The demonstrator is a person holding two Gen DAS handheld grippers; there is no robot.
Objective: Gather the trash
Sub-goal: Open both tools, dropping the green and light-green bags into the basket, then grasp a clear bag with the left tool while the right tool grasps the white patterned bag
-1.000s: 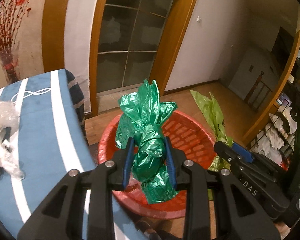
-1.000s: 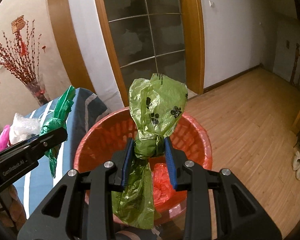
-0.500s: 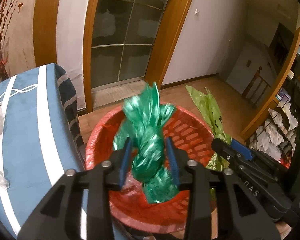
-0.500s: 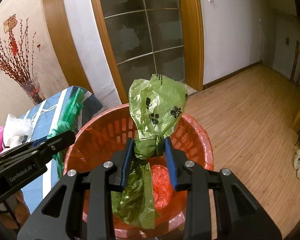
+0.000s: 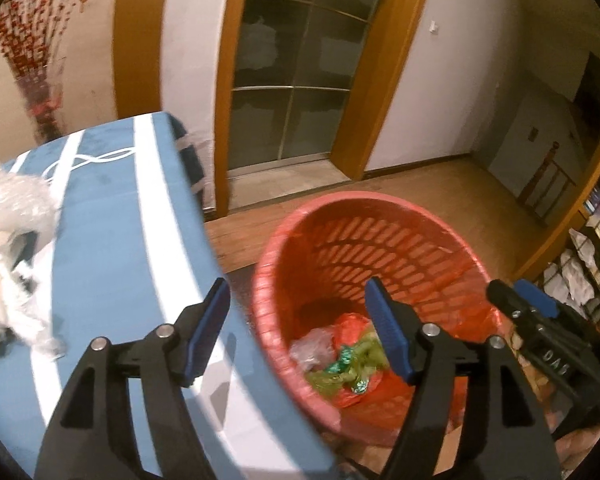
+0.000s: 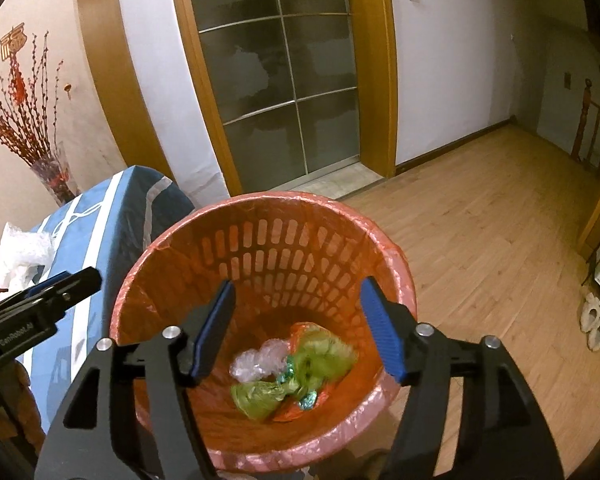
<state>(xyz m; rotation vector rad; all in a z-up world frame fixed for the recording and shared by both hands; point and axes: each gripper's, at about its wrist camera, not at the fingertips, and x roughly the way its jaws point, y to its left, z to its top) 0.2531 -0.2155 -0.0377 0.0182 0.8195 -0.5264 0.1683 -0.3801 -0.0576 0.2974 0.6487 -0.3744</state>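
Both the left gripper point(image 5: 298, 322) and right gripper point(image 6: 296, 322) have black frames, silver screws and ribbed blue jaws.

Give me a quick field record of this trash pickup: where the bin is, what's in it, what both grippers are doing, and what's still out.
bin: red slotted plastic basket with a thin liner, on the wood floor beside the blue striped table
contents: light green plastic bag, dark green plastic bag, clear plastic wrap, red bag
left gripper: jaws just opened, nothing between them
right gripper: jaws just opened, nothing between them
still out: white crumpled plastic on the table
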